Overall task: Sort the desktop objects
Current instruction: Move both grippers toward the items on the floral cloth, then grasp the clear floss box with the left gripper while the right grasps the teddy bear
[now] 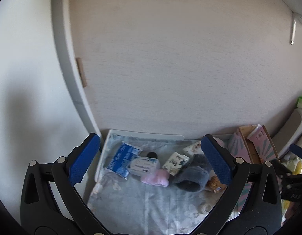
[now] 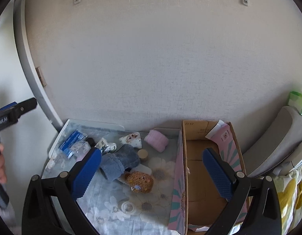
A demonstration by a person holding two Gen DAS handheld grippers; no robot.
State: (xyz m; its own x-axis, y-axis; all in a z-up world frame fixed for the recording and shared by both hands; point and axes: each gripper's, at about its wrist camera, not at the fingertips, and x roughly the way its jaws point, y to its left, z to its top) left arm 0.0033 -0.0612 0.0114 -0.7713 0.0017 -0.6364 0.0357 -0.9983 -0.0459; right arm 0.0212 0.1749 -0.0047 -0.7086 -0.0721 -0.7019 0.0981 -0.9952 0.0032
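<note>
Small objects lie on a floral cloth: a blue packet (image 1: 120,159), a clear pack (image 1: 144,166), a pink roll (image 1: 155,178), a grey-blue fuzzy sock (image 1: 192,173), patterned tissue packs (image 1: 175,162) and a brown plush (image 2: 139,182). My left gripper (image 1: 151,162) is open and empty above them. My right gripper (image 2: 151,175) is open and empty, between the pile and an open cardboard box (image 2: 201,168). The sock (image 2: 119,162), the pink roll (image 2: 156,140) and a tape roll (image 2: 127,207) show in the right wrist view.
A white tray edge (image 1: 147,134) lies against the wall. The box (image 1: 252,146) stands right of the cloth. A grey cushion (image 2: 278,143) and yellow floral fabric (image 2: 290,195) lie at far right. A wooden lid (image 2: 142,154) lies beside the sock.
</note>
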